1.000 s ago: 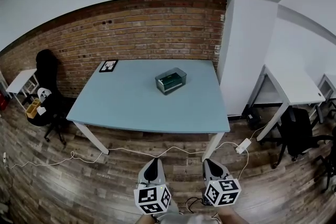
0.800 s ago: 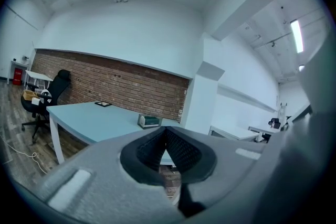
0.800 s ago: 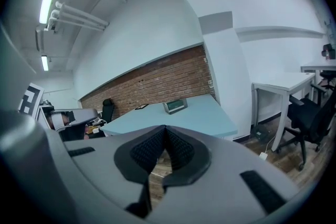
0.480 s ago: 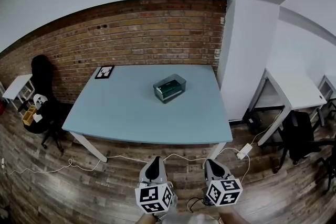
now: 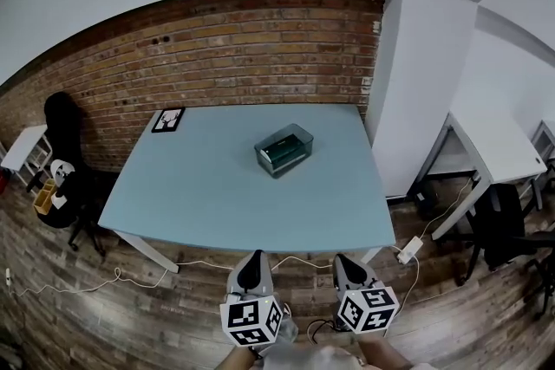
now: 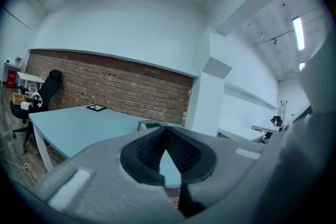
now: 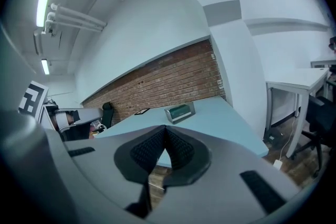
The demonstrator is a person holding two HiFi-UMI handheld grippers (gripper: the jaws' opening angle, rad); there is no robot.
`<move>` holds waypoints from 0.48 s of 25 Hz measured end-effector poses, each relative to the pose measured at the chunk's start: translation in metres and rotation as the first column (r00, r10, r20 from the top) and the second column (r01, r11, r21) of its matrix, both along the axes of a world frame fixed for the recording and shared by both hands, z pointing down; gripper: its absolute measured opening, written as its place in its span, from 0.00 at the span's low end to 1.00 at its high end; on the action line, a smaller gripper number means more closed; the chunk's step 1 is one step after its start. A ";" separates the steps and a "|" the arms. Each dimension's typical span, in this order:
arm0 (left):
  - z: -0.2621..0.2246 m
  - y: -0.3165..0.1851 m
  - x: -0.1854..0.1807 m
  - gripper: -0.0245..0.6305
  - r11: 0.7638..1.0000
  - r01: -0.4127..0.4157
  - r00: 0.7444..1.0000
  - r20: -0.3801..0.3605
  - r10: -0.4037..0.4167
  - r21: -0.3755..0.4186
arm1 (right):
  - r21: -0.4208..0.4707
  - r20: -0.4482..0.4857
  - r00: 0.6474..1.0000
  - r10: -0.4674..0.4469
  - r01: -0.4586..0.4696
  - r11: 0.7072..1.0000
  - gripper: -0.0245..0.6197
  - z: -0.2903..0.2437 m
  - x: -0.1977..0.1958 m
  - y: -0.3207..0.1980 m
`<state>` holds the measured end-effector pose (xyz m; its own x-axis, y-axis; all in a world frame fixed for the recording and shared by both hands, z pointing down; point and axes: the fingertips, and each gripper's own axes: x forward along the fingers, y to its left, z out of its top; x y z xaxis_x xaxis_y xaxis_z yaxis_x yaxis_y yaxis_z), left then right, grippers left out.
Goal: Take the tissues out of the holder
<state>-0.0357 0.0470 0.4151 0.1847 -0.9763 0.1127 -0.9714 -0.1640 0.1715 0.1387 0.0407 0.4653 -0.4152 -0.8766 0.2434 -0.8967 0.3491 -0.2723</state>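
Near the middle of the pale blue surface (image 5: 217,186), a little toward its far right corner, sits the clear holder (image 5: 284,149). It is set at a slant to the edges, with something dark green inside that I take to be the tissues (image 5: 282,153). From this far off I can't tell whether a sheet pokes out of the top. It stands alone with bare surface all round it, which should leave room to come at it from either side. The only other thing up there is a small framed picture (image 5: 167,119) at the far left corner, well apart from the holder and close to the brick wall (image 5: 260,48).

Both my tools hang low over the wooden floor (image 5: 173,308), short of the near edge, so I judge that nothing of the task is begun. My left gripper (image 5: 252,260) has its jaws pressed together with nothing between them, and my right gripper (image 5: 348,261) is the same: pads meeting, empty. I hold the two side by side, close to my body, both pointing forward and only slightly downward toward the holder. I judge this a carrying pose, since shut jaws catch on nothing. One pair would need to spread before it could pinch a tissue, perhaps with the other steadying the holder.
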 end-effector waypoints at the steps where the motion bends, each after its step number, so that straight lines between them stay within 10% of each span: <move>1: -0.001 -0.007 -0.001 0.05 1.000 -0.002 1.000 0.000 0.002 0.001 | -0.001 0.000 1.000 0.000 0.000 1.000 0.05 -0.001 -0.002 -0.007; 12: 0.000 -0.081 -0.015 0.05 0.999 -0.037 0.999 0.001 0.037 -0.026 | -0.018 -0.019 1.000 -0.006 0.005 1.000 0.05 -0.002 -0.028 -0.078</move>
<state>-0.0503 -0.0339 0.4151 0.2207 -0.9655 0.1383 -0.9650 -0.1956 0.1747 0.1110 -0.0369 0.4636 -0.4150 -0.8697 0.2671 -0.8999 0.3493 -0.2610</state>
